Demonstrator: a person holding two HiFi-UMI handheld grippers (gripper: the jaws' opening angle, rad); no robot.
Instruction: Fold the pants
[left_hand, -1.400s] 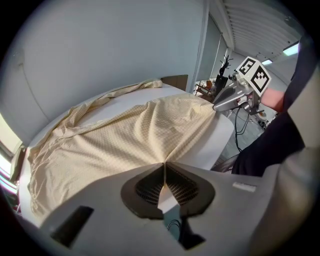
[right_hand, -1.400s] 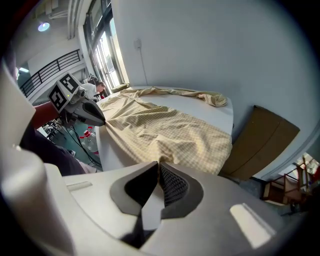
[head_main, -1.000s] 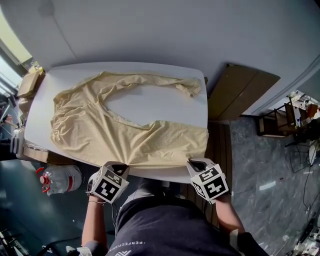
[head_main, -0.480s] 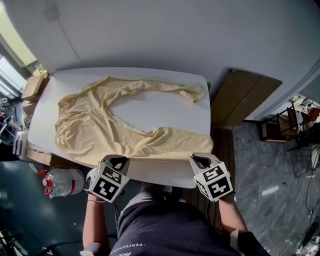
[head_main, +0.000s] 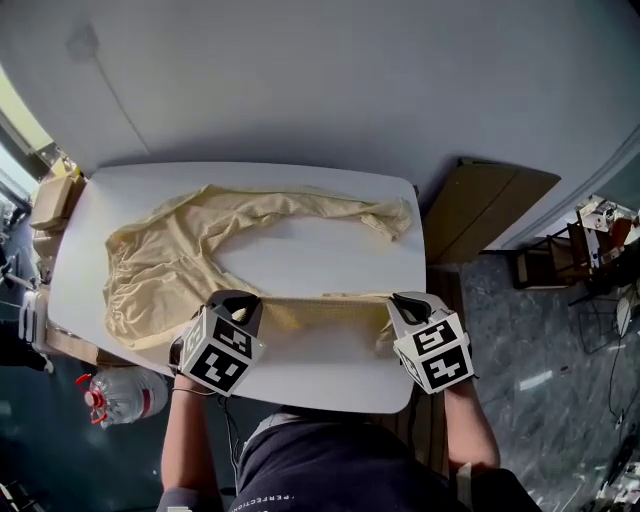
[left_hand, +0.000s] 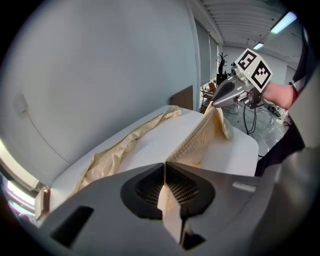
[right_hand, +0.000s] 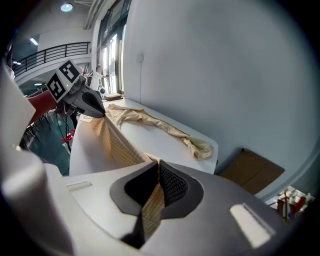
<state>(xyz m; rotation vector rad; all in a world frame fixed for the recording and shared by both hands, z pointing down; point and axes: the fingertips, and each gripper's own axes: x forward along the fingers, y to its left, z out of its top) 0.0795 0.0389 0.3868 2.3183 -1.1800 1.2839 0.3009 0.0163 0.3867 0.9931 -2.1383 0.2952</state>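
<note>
My left tongs (head_main: 243, 303) and right tongs (head_main: 404, 303) each pinch the near leg of the pants (head_main: 170, 270), raised taut over the table (head_main: 330, 375). The waist lies left. I should carry the leg level onto the far leg, edges matched, without slack.

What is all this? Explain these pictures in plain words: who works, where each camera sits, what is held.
No robot here: a person holds a gripper in each hand, the left gripper and the right gripper; the patterned cubes belong to them. The top-down picture comes from a camera on the person's head. The other two come from cameras riding on the grippers, looking along their fingers. A white table carries beige pants. Both grippers are shut on the near pant leg at two spots, holding it stretched taut above the table.
</note>
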